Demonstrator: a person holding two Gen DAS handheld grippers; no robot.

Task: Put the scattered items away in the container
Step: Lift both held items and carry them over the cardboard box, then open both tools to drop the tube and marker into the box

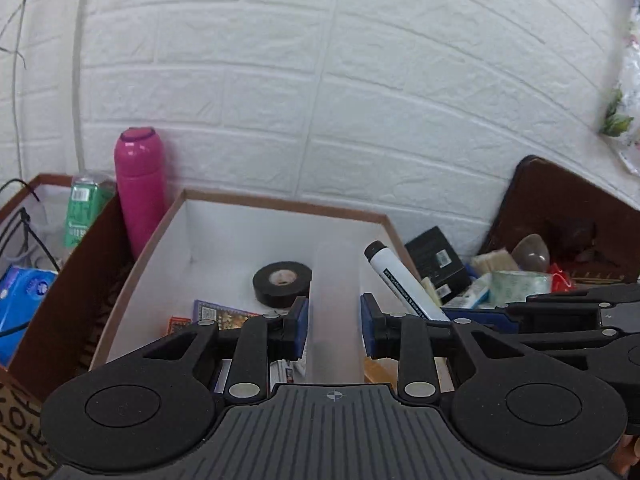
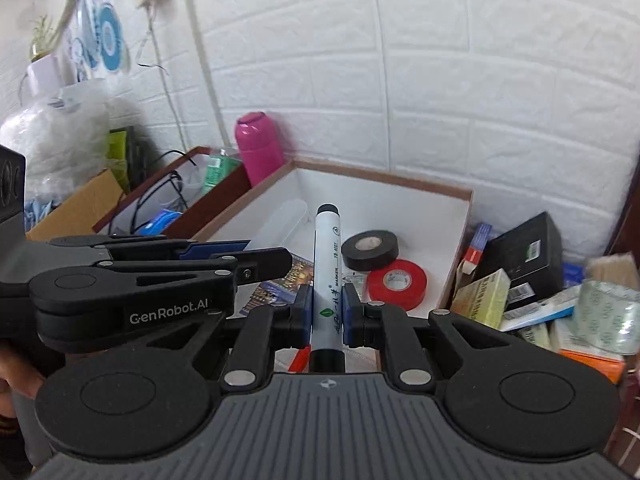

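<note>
White brick-pattern wall panels close off the back of the scene, and against them sits the white-lined cardboard box (image 1: 224,236) I am tidying into, brown along its rim.

My left claw (image 1: 334,322) is closed partway on a clear plastic tube (image 1: 336,304), its blue pads (image 1: 302,314) against the tube's sides. The tube points straight ahead over the box. My right claw (image 2: 327,314) is clamped tight on a white marker pen (image 2: 327,276) with a black cap; the pen runs forward along the fingers, its cap end out over the box. In the left wrist view the same marker slants up beside the box's right wall, with the right claw's black arms reaching in from the right edge.

Inside the box a roll of black electrical tape (image 2: 370,250) lies flat, and a roll of red tape (image 2: 396,284) lies just beside it, nearer to me and touching its edge. A printed card packet (image 1: 224,316) and a small orange-red item lie on the box floor to the left of the black roll.

To the left of the box a pink flask (image 1: 140,192) stands upright against the wall, between it and a second brown box (image 1: 52,300) holding cables, a green bottle and a blue pack. To the right, outside the box, a heap is still scattered: a black carton (image 2: 524,252), a yellowish packet (image 2: 482,300), a roll of clear patterned tape (image 2: 604,320) and other small packs.
</note>
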